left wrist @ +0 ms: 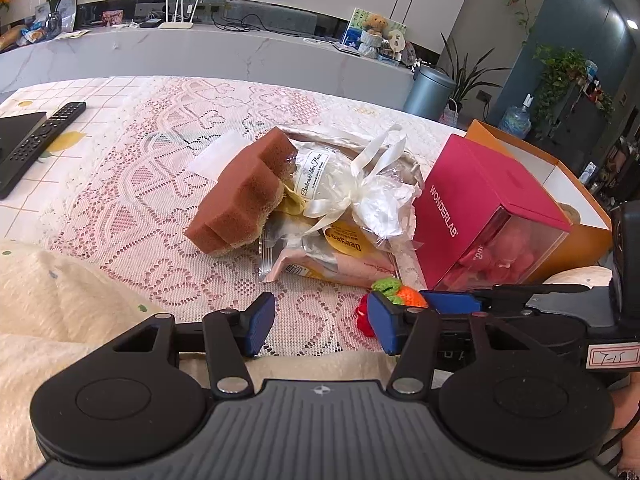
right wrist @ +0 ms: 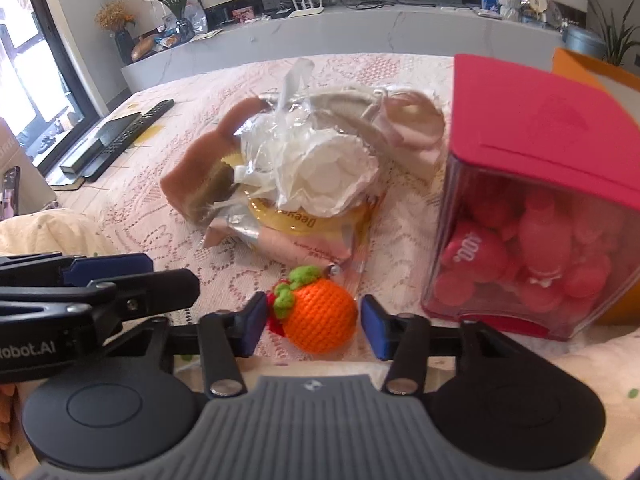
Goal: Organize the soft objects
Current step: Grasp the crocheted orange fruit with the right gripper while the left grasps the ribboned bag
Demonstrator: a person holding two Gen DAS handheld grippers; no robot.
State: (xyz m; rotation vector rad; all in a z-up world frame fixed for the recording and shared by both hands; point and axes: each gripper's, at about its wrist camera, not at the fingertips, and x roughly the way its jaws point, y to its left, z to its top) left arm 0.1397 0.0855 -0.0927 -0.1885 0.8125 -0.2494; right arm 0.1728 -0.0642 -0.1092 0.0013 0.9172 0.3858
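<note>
A crocheted orange fruit (right wrist: 322, 314) with green leaves lies on the lace tablecloth (left wrist: 160, 184) between the pads of my right gripper (right wrist: 314, 326), which is open around it with small gaps either side. It shows partly in the left wrist view (left wrist: 404, 294) too. My left gripper (left wrist: 322, 322) is open and empty over the cloth, just left of the fruit. Behind lie a brown sponge (left wrist: 244, 196), a ribbon-tied clear bag (left wrist: 344, 184) and a pink snack packet (left wrist: 340, 258), piled on a tray.
A pink WONDERLAB box (left wrist: 480, 216) of pink plush stands at right before an orange box (left wrist: 520, 148). A remote (left wrist: 40, 140) lies far left. A cream blanket (left wrist: 52, 308) covers the near left edge.
</note>
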